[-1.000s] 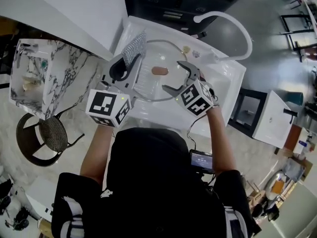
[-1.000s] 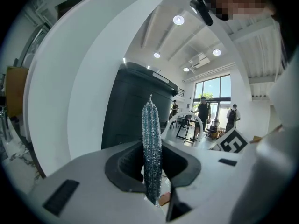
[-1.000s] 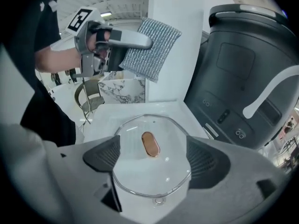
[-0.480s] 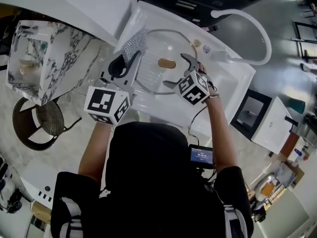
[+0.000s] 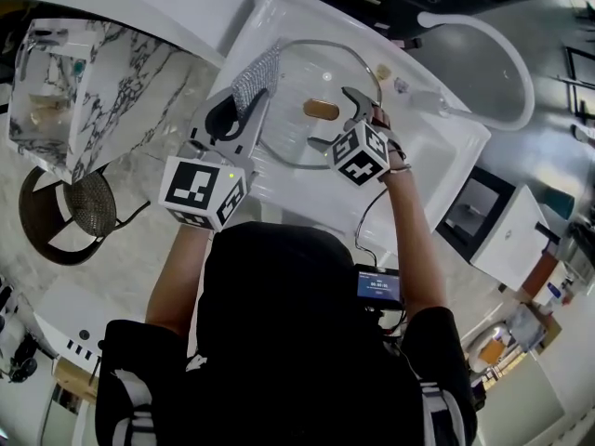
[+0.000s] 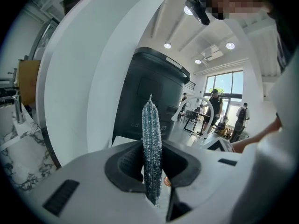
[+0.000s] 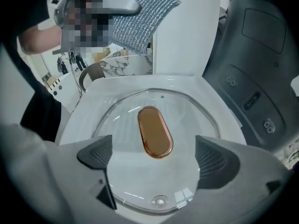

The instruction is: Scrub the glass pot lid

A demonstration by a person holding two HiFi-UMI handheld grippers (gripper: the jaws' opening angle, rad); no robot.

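Note:
The glass pot lid (image 5: 296, 74) lies flat in the white sink (image 5: 437, 151), its copper handle (image 5: 321, 110) facing up. My right gripper (image 5: 337, 119) hovers over the lid's near side. Its jaws are opening and hold nothing. In the right gripper view the lid (image 7: 191, 113) and its handle (image 7: 155, 132) show below and beyond the spread jaws of the right gripper (image 7: 159, 157). My left gripper (image 5: 244, 111) is shut on a silver mesh scrub pad (image 5: 257, 77) at the lid's left rim. The pad (image 6: 151, 148) stands edge-on between the jaws of the left gripper (image 6: 152, 174).
A white arched faucet (image 5: 493, 45) curves over the sink's right end. A marble-patterned box (image 5: 65, 82) and a round stool (image 5: 70, 221) stand at the left. A dark appliance (image 7: 261, 64) rises behind the sink. A white cabinet (image 5: 511, 240) stands at the right.
The right gripper's jaws have spread wider and it has edged farther over the lid. The left gripper still holds the scrub pad by the lid's left rim.

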